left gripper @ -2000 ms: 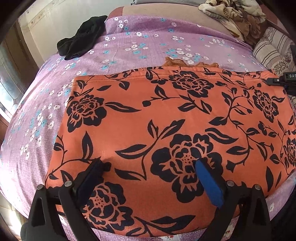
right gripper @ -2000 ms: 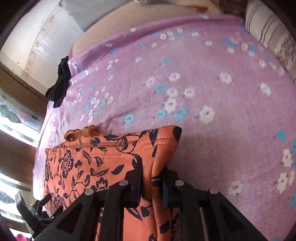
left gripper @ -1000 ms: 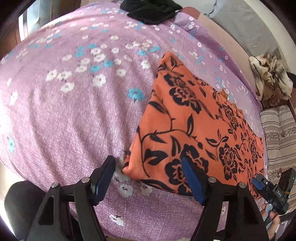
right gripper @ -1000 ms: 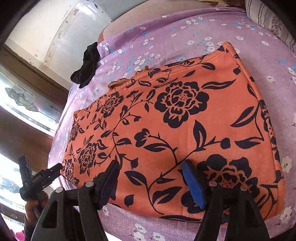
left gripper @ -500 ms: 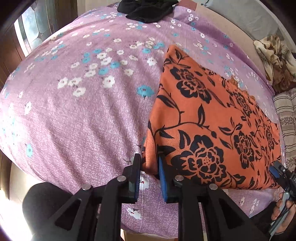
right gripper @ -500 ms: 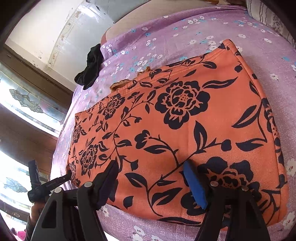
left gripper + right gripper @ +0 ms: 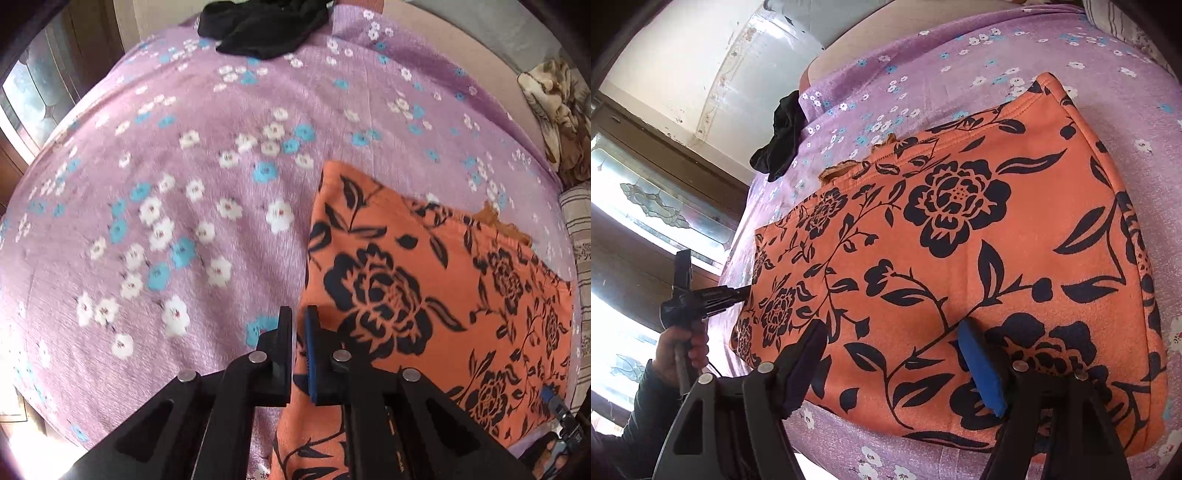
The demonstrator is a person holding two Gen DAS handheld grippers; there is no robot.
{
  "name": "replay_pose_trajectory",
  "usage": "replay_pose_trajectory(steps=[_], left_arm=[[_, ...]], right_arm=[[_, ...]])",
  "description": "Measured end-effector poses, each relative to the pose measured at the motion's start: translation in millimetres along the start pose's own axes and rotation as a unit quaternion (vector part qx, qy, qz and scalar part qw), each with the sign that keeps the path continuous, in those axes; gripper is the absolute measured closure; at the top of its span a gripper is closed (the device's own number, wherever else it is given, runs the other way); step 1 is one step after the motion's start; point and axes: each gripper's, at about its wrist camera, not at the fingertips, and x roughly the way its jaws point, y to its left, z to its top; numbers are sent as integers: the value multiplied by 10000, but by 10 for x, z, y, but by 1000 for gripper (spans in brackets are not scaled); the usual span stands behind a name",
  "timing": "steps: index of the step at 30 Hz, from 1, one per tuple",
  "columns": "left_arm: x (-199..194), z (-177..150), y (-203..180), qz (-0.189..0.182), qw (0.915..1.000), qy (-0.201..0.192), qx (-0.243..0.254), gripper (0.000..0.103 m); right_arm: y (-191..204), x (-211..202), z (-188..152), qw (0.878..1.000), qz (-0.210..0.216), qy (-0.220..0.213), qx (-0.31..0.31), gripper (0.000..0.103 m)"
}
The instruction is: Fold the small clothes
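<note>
Orange floral garment [image 7: 960,236] lies flat on the purple bedspread [image 7: 184,184], already doubled into a rectangle; at least one more fold likely. Left gripper [image 7: 298,332] just closed, clamped on its near corner. Right gripper [image 7: 897,354] jaws apart above cloth, holding nothing.

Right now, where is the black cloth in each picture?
Left wrist view: black cloth at the top centre, on the far edge of the purple flowered bedsheet.
Right wrist view: black cloth upper left, beside the sheet's edge.
Shared landmark: the orange flowered garment.
</note>
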Motion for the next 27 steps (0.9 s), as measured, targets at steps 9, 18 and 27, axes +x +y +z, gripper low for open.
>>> replay_pose_trajectory(steps=[9,18,27], left_arm=[[600,469,-173,-370,9985,387,72,85],[-110,106,-411,38,9964,-767,348,68],[-461,-662,-849,-124,9921,-984,763,51]], right_arm=[[60,40,12,9999,-75,52,-99,21],[47,20,18,10000,-74,21,43,21],[-96,-247,737,9950,369,-618,686,17]])
